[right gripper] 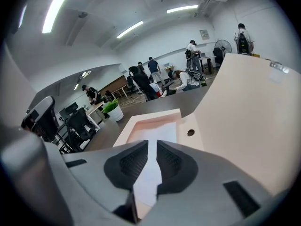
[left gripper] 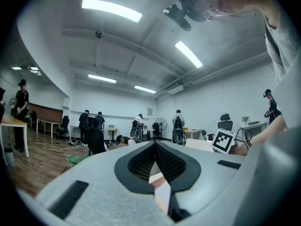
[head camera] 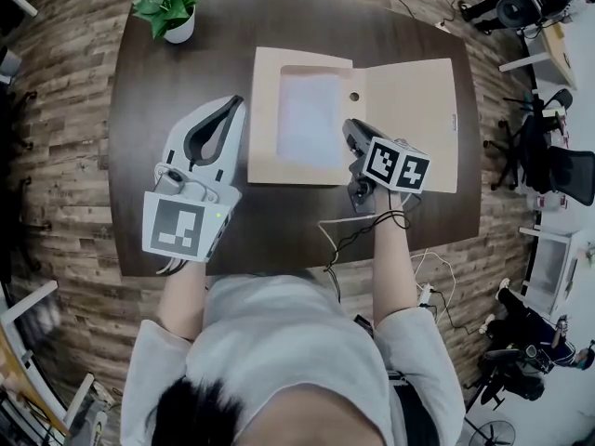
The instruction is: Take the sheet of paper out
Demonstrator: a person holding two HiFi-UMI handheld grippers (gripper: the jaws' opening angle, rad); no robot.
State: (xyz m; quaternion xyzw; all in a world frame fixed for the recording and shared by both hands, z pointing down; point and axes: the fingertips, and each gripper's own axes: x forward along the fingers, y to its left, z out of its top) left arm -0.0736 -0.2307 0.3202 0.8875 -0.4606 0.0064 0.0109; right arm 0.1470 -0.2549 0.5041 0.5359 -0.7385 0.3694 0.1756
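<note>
A flat cardboard box (head camera: 270, 72) lies open on the dark table (head camera: 139, 137), its lid (head camera: 418, 110) folded out to the right. A white sheet of paper (head camera: 310, 114) lies in its tray. My right gripper (head camera: 350, 126) hovers over the tray's right edge, tilted down toward the sheet (right gripper: 162, 133). Its jaws stand a narrow gap apart with nothing between them, open (right gripper: 152, 144). My left gripper (head camera: 236, 102) sits left of the box and points level across the table. Its tips meet with nothing held, shut (left gripper: 154, 144).
A potted plant (head camera: 172, 9) stands at the table's far left corner. A round hole (head camera: 354, 97) marks the box beside the tray. A black cable (head camera: 358, 230) trails from the right hand over the near table edge. Office chairs (head camera: 548, 161) and people stand around.
</note>
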